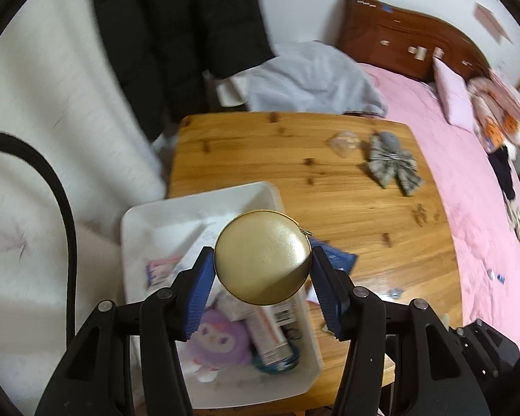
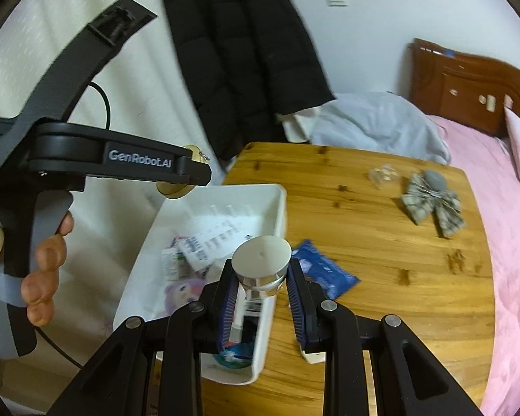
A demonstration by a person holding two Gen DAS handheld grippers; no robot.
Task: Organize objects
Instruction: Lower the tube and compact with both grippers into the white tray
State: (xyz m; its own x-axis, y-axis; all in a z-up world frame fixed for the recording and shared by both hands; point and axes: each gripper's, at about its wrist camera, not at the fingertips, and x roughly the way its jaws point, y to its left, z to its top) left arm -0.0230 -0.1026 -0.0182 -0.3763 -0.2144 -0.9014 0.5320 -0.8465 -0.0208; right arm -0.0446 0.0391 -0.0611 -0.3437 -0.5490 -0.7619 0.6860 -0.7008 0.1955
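**A:** What fills the two views, biggest things first?

**B:** A pink bed (image 1: 468, 180) runs down the right edge of both views, with a brown wooden headboard (image 1: 409, 40) at the upper right. A black padded coat (image 2: 239, 52) hangs at top centre. A wooden table (image 1: 346, 215) takes up the middle.

**A:** And on the table?

**B:** A white bin (image 2: 277, 208) sits at its left end, lower centre of each frame, cluttered with packets, a tube and a purple plush toy (image 1: 218, 339). Just beside the bin's right wall lies a blue packet (image 2: 326, 270). Well apart, toward the upper right, lies a bow folded from banknotes (image 1: 393, 166), with a small clear wrapper (image 1: 343, 142) near it.

**A:** What are the grippers doing?

**B:** The left gripper (image 1: 262, 284) is clamped on a round gold tin (image 1: 262, 256), held above the bin. In the right wrist view the same gripper shows at the left edge, gripped by a person's hand (image 2: 41, 263). The right gripper (image 2: 261, 287) is clamped on a small white-topped jar with a silver band (image 2: 261, 261), above the bin's right wall.
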